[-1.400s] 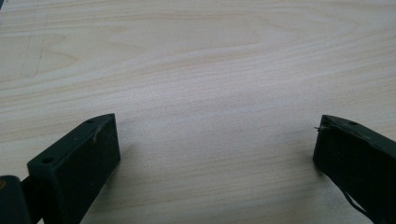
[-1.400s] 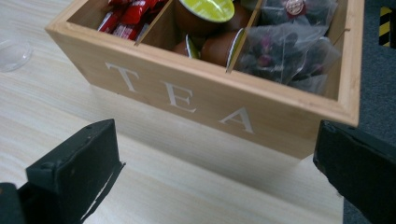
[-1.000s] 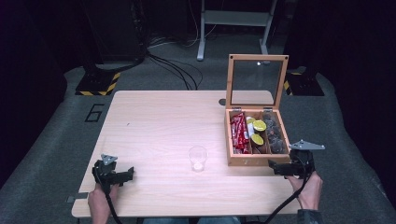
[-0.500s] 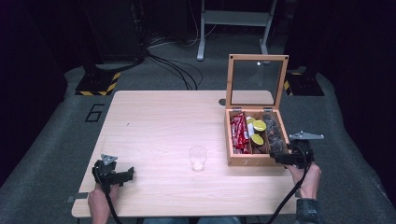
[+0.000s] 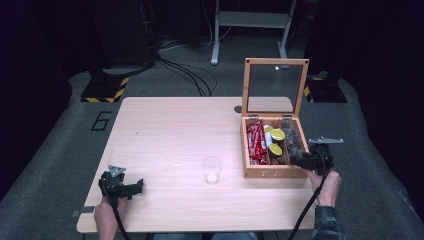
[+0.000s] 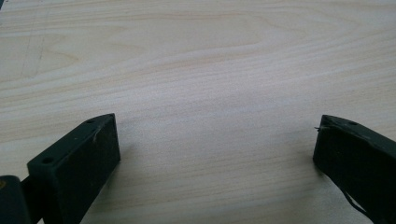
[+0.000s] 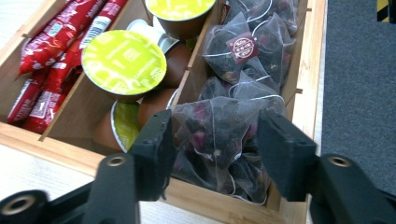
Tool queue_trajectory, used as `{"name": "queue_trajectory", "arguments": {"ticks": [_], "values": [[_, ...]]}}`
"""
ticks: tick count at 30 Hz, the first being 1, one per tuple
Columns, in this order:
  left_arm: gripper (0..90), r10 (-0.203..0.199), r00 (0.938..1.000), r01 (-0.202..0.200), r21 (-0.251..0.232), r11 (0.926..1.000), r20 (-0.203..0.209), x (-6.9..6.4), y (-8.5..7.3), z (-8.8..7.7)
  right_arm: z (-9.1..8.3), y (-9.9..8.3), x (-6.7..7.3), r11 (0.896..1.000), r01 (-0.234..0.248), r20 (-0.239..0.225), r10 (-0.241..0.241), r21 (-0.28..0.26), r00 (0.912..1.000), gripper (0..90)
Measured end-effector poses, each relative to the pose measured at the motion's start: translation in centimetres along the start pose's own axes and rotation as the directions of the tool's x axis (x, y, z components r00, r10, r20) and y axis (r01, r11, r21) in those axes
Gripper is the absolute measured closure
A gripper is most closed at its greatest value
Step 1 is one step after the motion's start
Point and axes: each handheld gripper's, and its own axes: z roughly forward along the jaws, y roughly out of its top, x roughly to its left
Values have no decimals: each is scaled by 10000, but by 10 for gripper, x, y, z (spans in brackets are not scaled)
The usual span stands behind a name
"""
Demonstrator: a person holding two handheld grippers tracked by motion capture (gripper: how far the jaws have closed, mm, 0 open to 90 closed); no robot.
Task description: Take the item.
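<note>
A: Right gripper (image 7: 212, 140) down in the rightmost compartment of the wooden box (image 5: 272, 172). Jaws just been closing, now flanking a tea bag (image 7: 219, 135), see-through mesh pyramid, dark dried petals inside. Both black pads up against the mesh, bag bulging between them. Reads as clamped on the bag.

B: Left gripper?

A: Left gripper (image 6: 215, 140) parked low over the table (image 5: 170, 130), near-left corner. Jaws wide apart, bare pale wood grain between them. Blocky black pads, matte, square-edged.

B: Box contents?

A: Three lengthwise compartments, thin wooden dividers. Left: red foil sachets (image 7: 51, 60), glossy, crinkled. Middle: coffee capsules (image 7: 123, 63), brown round cups, lime-green foil lids. Right: more mesh tea bags (image 7: 250, 42) piled up, one with a dark red paper tag on a white string.

B: Lid?

A: Lid (image 5: 275, 87) standing upright at the far edge, wooden frame around a clear pane. Lettering on the box's front wall, too small to read.

B: Anything else on the table?

A: Clear plastic cup (image 5: 212, 169), upright, round, just left of the box, not touching. Something small and pale at the bottom, can't tell what.
</note>
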Motion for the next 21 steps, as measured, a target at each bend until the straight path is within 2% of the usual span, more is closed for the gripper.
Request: {"name": "queue_trajectory", "arguments": {"ticks": [2, 9, 10, 11, 12, 15, 16, 21], "values": [[3, -2, 10000, 2, -4, 10000, -1, 0, 0, 0, 3, 1, 0, 9998, -144, 91, 143, 117, 9999, 520], [3, -1, 10000, 1, -1, 10000, 0, 0, 0, 0, 10, 1, -2, 9998, -83, 20, 83, 190, 10000, 564], [3, 1, 10000, -1, 0, 10000, -1, 0, 0, 0, 13, 1, -1, 9991, -142, 133, 136, 411, 9998, 582], [4, 1, 10000, -1, 0, 10000, -1, 0, 0, 0, 13, 1, -1, 9991, -142, 133, 136, 411, 9998, 582], [3, 1, 10000, -1, 0, 10000, -1, 0, 0, 0, 16, 1, 0, 9990, -85, 158, 78, 447, 9998, 618], [3, 4, 10000, -4, 3, 10000, -1, 0, 0, 0, 18, 1, 0, 9987, -41, 226, 29, 513, 9997, 647], [4, 5, 10000, -5, 1, 10000, 0, 0, 0, 0, 20, 1, 0, 9984, -28, 205, 16, 573, 9998, 697], [3, 0, 10000, 0, -3, 10000, -1, 0, 0, 0, 23, 1, 1, 9976, -8, 231, -8, 689, 9997, 753]]}}
